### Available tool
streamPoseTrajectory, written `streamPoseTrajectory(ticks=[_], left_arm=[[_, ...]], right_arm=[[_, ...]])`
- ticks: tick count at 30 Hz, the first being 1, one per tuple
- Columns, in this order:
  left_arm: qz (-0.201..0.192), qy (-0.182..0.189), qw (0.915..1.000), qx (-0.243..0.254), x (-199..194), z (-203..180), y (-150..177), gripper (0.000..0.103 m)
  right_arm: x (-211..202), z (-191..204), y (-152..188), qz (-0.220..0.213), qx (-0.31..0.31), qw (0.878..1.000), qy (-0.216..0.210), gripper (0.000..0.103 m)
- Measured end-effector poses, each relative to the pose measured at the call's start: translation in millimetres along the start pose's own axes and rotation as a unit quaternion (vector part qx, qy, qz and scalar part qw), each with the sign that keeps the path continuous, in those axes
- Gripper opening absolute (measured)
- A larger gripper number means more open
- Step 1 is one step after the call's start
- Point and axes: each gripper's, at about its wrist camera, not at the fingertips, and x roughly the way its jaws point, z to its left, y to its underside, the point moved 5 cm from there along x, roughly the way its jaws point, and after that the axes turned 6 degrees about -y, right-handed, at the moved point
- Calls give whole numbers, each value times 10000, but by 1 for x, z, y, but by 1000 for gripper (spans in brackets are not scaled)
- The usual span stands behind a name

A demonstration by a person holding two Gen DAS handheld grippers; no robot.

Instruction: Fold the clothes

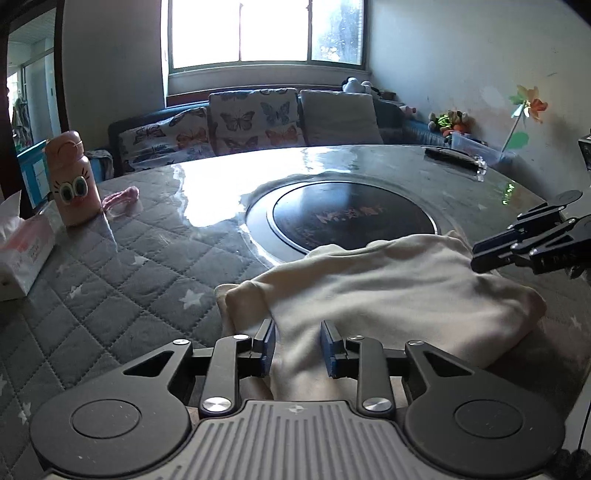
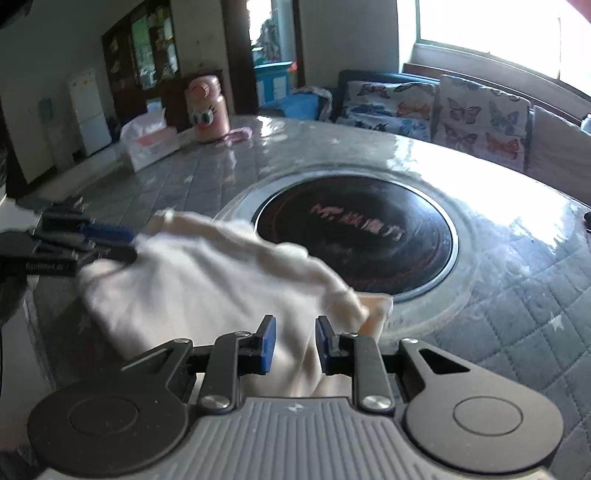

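Left wrist view: left gripper [image 1: 298,347] is sitting nearest, fingers apart w/ cream cloth running up btwn the blue pads [image 1: 269,345]; pads aren't pinching it, cloth just passing thru the gap. Cream garment [image 1: 388,291] is lying bunched on the quilted grey table cover [image 1: 122,280], near edge of table, its far edge lapping onto the dark round hob [image 1: 351,218] set in the tabletop. Right gripper [image 1: 480,254] is coming in from the right, tips at the garment's right edge; can't tell from here if it's apart or closed.

Right wrist view: right gripper [image 2: 295,341] is likewise standing apart, cloth bulging btwn the pads w/o being clamped. Garment [image 2: 207,288] is spreading left toward the other gripper [image 2: 122,243], which is touching its far-left corner.

Farther off, left side: tissue box [image 1: 22,251], then a pink cartoon-face bottle [image 1: 72,177] w/ a pink strap [image 1: 120,197] beside it. Beyond the table, butterfly-print sofa cushions [image 1: 255,122] are sitting under a bright window [image 1: 266,33].
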Motion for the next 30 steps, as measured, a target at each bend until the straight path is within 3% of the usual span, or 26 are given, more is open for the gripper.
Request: streamPoseTrajectory(ticks=[8, 13, 17, 21, 30], left_arm=[[23, -48, 9998, -168, -3, 10, 3, 31], [63, -272, 9985, -467, -5, 22, 5, 36], [167, -285, 9962, -802, -6, 30, 11, 45], [145, -313, 9950, -933, -9, 35, 11, 51], [437, -5, 9884, -1456, -1, 39, 17, 49]], right_arm=[[11, -18, 3, -6, 303, 9995, 116, 23], [2, -28, 5, -90, 551, 9981, 277, 32], [-4, -39, 13, -114, 1054, 9943, 130, 42], [-9, -45, 21, -114, 1443, 9894, -53, 43], [-9, -43, 34, -117, 1919, 9808, -324, 49]])
